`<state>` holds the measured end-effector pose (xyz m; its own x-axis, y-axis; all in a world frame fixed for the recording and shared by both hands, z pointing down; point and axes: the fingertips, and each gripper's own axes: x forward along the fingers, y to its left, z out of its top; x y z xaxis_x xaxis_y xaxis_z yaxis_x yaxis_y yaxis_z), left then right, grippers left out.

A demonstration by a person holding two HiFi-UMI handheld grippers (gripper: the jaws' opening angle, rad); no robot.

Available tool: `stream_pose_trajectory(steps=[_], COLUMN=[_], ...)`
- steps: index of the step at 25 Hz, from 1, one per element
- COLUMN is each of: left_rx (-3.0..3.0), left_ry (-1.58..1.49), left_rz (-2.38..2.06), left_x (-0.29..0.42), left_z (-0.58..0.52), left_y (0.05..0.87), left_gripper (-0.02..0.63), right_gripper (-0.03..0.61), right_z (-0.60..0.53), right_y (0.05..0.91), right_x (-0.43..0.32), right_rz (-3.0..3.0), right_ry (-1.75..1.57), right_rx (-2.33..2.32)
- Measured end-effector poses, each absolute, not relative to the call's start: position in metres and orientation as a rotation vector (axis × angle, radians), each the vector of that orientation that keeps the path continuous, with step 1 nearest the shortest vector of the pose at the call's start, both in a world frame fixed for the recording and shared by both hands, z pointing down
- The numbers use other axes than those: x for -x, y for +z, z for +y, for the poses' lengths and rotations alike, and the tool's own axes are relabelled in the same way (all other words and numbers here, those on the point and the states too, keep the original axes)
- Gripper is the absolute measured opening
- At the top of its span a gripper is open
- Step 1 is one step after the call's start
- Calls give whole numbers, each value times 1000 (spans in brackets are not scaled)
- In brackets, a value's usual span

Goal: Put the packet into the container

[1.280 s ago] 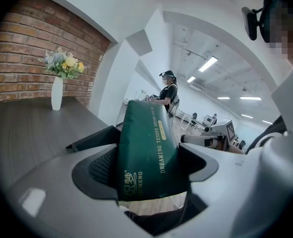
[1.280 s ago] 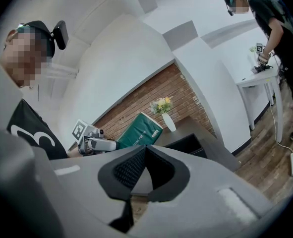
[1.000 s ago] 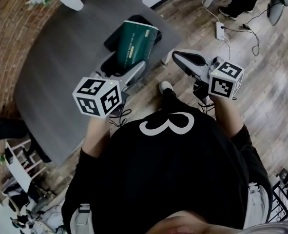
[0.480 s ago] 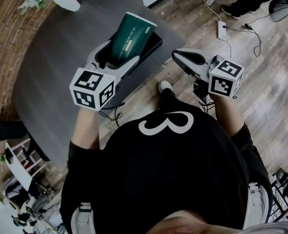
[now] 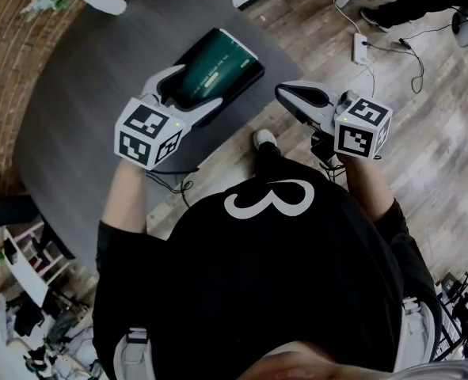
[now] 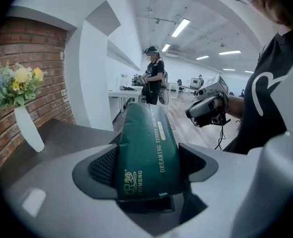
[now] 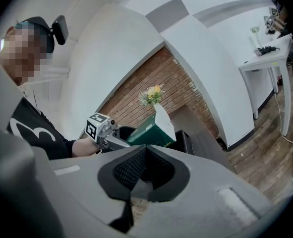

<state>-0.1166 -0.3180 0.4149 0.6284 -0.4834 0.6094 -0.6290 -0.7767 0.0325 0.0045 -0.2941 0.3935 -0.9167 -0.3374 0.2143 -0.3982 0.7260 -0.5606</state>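
Clamping green packet (image 6: 145, 148), left gripper (image 6: 147, 157) fingers wide; right gripper (image 7: 145, 150) fingers together.

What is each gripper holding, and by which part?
Left gripper holds the green packet by its near end, jaws clamped on its two sides. Right gripper holds nothing; its jaws are together.

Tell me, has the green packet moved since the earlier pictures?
Yes. In the head view the green packet, in the left tool, has tipped down flatter over the black container.
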Motion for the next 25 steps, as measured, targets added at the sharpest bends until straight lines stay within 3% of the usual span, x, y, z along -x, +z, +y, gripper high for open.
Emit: stream_pose_trajectory(steps=[25], left_rx=[-2531], left_ry=[1051], left_rz=[-827], left_x=[119], left_z=[-329], left_y=[488], left_gripper=[417], right_gripper=[2], right_z=[-310], right_y=[408], right_x=[3], right_rz=[-2787], right_ry=[998], right_rx=[-566])
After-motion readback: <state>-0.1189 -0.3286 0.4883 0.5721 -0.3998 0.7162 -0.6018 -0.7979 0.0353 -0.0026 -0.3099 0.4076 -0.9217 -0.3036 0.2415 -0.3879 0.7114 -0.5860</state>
